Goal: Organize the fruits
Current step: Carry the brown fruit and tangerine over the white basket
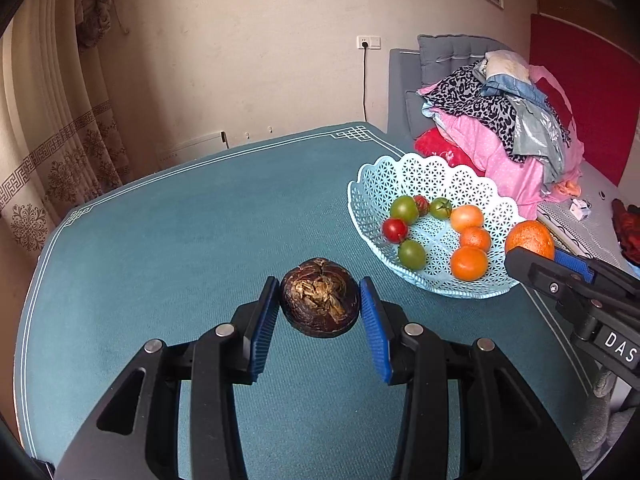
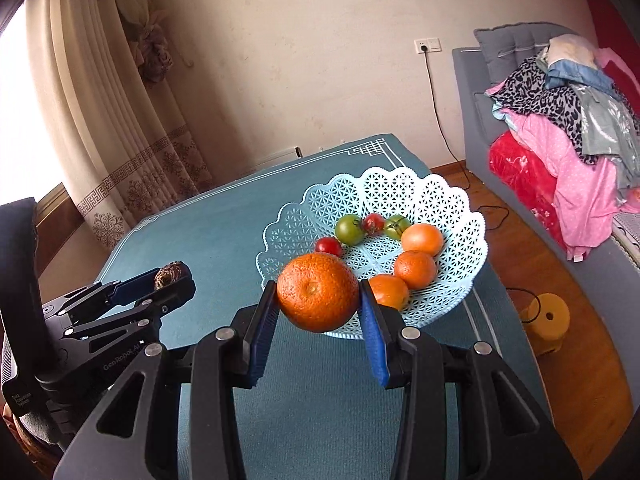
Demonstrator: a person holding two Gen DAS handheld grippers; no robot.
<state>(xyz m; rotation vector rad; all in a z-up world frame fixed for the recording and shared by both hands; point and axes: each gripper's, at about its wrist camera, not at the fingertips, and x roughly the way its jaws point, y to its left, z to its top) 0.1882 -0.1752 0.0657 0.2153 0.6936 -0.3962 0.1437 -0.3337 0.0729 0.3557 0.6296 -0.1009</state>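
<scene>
Orange fruit (image 2: 318, 292) sits clamped in the right gripper (image 2: 319, 312) near the basket (image 2: 460, 208); the left gripper (image 1: 319, 312) pinches a dark brown fruit (image 1: 319, 297) above the tabletop (image 1: 160, 240). Carry each over the rim before opening.

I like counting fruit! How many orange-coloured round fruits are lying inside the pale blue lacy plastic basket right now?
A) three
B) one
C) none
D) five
A: three orange-coloured round fruits lie inside the pale blue lacy plastic basket; the big fourth orange is still held in the right hand-held gripper, outside it.
</scene>
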